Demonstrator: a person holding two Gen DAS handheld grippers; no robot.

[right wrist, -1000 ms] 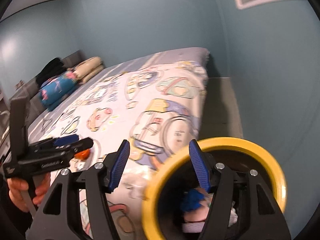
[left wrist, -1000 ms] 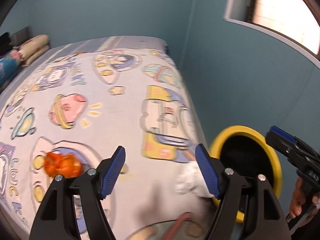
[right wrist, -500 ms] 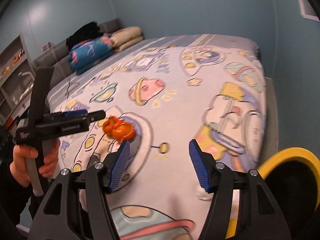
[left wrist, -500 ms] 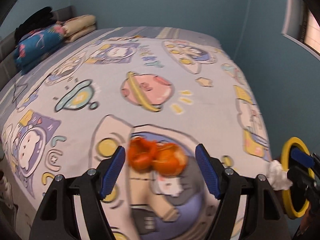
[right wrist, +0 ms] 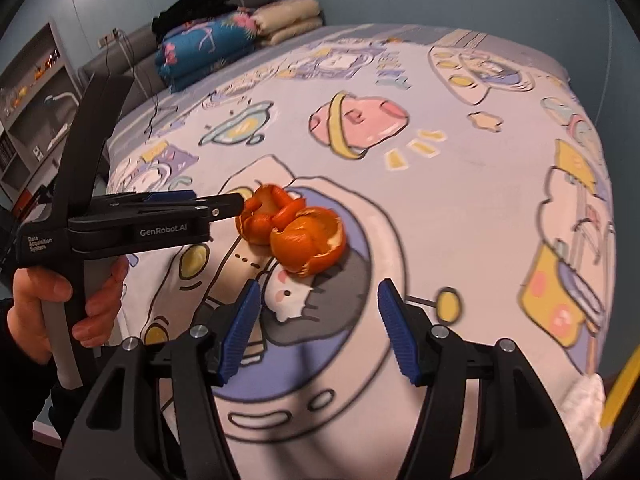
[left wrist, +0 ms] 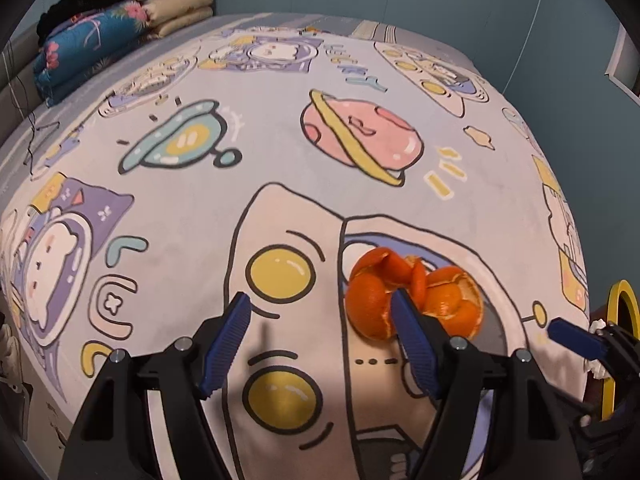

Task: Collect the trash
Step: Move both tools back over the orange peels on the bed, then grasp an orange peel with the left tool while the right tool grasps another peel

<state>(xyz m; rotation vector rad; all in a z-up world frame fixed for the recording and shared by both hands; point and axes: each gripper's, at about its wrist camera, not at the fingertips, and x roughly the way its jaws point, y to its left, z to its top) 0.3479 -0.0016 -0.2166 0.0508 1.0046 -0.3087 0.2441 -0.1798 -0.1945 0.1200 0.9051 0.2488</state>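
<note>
Your left hand-held gripper (left wrist: 320, 338) has its jaws standing apart with nothing clamped between them; its right blue pad (left wrist: 414, 344) sits in front of the orange peel (left wrist: 416, 300), which lies to the right of the gap rather than inside it. From the right wrist view that same hand-held gripper comes in from the left, its tip just beside or touching the near-left side of the peel; the view does not settle which. Your left hand (right wrist: 60, 304) is wrapped around its grey handle.

Your right hand-held gripper (right wrist: 316, 330) is also spread and empty, its pads hanging over the bedsheet just short of the peel, which lies a little beyond them and apart from them.

The peel is a curled, split-open orange rind resting on the bed (left wrist: 280, 152), on a cartoon spaceship print, toward the near edge and closer to the right side of the bed than the left.

At the near right corner of the bed a crumpled white tissue (right wrist: 582, 404) lies at the edge, beside the yellow rim of a bin (left wrist: 624, 320).

At the far left corner, folded blankets (right wrist: 208, 48) and pillows (right wrist: 292, 18) are stacked against the headboard.
</note>
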